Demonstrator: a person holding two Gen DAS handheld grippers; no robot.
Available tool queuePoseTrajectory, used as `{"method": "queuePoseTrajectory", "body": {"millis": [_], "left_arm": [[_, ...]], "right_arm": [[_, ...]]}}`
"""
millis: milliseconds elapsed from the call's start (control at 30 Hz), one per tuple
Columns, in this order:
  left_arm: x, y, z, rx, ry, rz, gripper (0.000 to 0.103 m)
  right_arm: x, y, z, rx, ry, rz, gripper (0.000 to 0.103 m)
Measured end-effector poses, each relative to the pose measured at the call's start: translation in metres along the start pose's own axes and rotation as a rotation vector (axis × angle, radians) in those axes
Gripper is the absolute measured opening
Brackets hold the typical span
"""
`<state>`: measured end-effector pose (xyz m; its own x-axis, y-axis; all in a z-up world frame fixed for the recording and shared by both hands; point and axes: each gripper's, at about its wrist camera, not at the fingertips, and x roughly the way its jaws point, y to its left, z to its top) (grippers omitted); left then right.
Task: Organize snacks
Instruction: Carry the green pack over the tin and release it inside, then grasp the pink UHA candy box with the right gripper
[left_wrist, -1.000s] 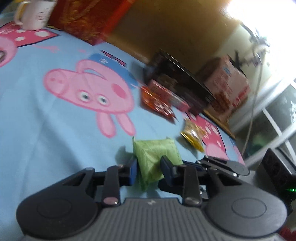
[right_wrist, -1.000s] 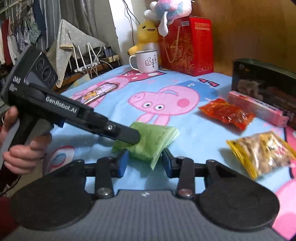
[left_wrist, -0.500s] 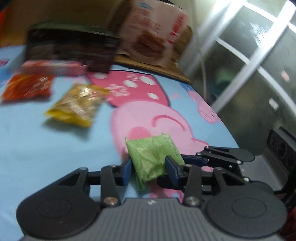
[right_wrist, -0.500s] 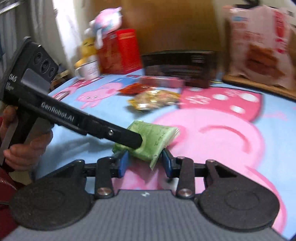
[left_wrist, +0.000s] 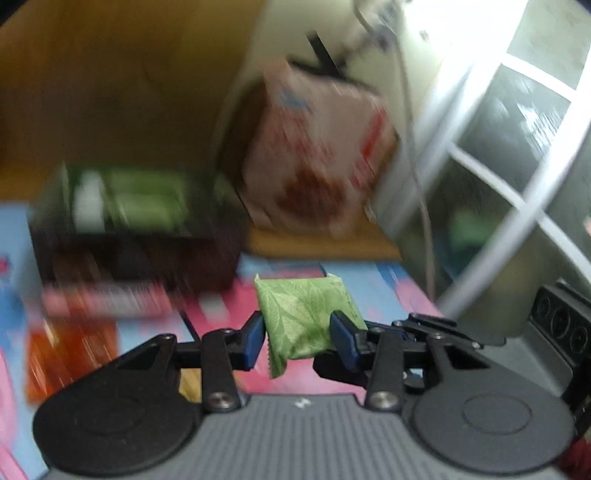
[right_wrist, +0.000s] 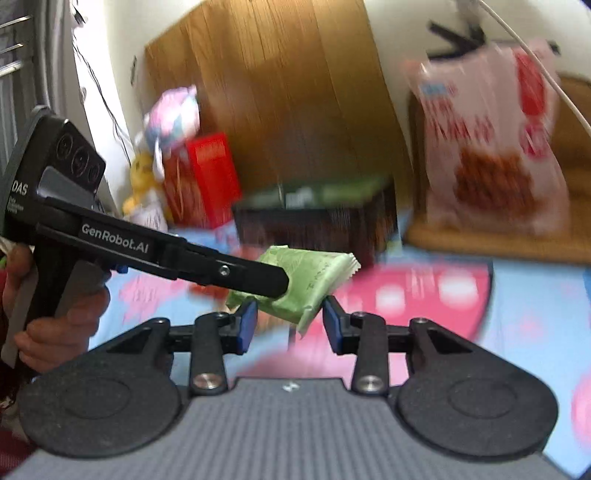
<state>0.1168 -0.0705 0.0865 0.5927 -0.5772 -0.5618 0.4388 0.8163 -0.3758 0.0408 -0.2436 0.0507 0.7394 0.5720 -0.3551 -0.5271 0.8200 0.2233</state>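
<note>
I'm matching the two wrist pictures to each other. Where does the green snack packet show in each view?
Left wrist: the green packet sits low, just right of centre, between the left gripper's blue pads.
Right wrist: the packet is at centre, in front of the right gripper, the left gripper's finger across it.
Shared landmark: the pink snack bag, standing upper right of the packet in both.

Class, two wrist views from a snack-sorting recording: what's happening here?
A person holds a tool in each hand above a cartoon-print cloth. The left tool has a green snack packet between its pads, lifted off the cloth. Its jaws have just been opening, with the packet between them. The right tool brackets the packet's lower corner, but whether it pinches it is unclear. The background is blurred.
</note>
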Motion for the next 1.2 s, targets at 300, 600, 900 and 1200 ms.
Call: {"method": "queuePoseTrajectory", "body": {"millis": [300, 600, 900, 1200], "left_arm": [[0.057, 0.047, 0.064, -0.054, -0.053, 0.186, 0.043], [0.031, 0.066, 0.053, -0.077, -0.119, 0.199, 0.056], [-0.023, 0.131, 0.001, -0.215, -0.110, 0.268, 0.056], [0.020, 0.159, -0.007, -0.287, 0.007, 0.272, 0.051]], "right_arm": [[0.099, -0.033, 0.051, -0.019, -0.006, -0.054, 0.044], [0.077, -0.026, 0.036, -0.090, -0.117, -0.175, 0.067], [0.073, -0.034, 0.001, 0.167, 0.071, 0.012, 0.052], [0.133, -0.037, 0.002, 0.283, 0.213, 0.037, 0.053]]}}
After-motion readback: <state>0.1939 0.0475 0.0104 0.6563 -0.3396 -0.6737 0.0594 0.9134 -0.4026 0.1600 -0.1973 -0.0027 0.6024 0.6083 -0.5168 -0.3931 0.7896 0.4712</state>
